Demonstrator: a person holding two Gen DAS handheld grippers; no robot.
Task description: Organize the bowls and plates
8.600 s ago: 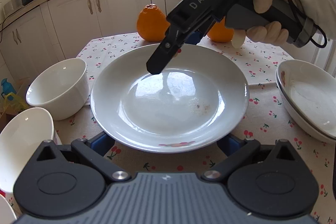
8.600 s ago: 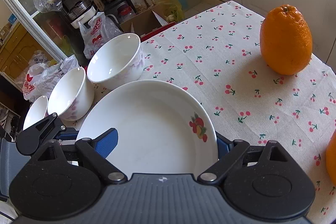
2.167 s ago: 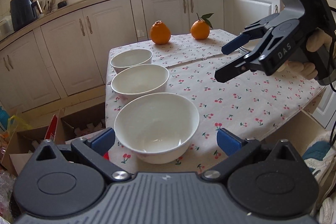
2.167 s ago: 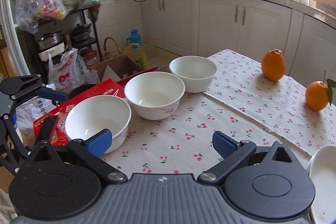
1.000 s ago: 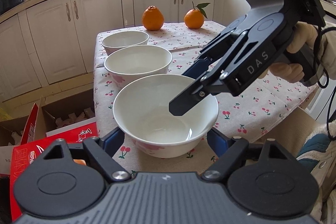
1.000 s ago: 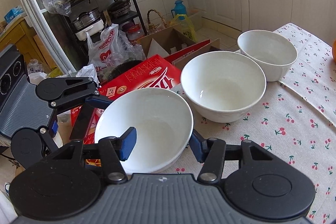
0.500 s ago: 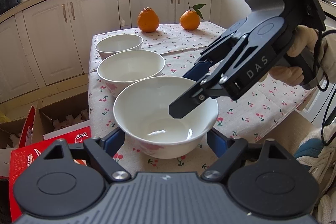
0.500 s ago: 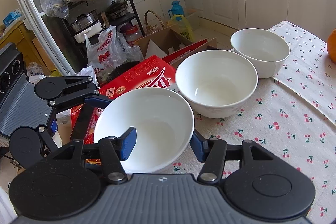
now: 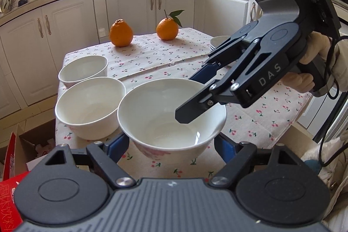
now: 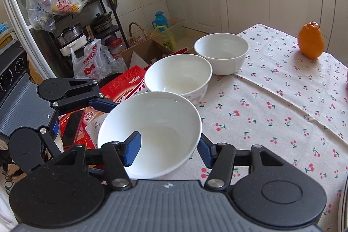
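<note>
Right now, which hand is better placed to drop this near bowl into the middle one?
Probably right: the right gripper pinches the near bowl by its rim, the left gripper squeezes its round sides, and the middle bowl sits straight ahead.

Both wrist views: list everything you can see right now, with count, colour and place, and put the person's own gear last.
Held bowl: one, white, nearest of three, raised off the cloth.
Other bowls: two, white, middle bowl and far bowl, in a row along the table's edge.
Oranges: two, left orange and leafy orange, at the far end of the table.
Stacked plates: white, mostly hidden behind the right gripper; count unclear.
Tablecloth: one, cream with red cherries.
Red carton: one, on the floor beside the table.
Left gripper: black with blue pads, either side of the held bowl.
Right gripper: shut on the held bowl's rim.
Gloved hand: one, cream, holding the right gripper.
</note>
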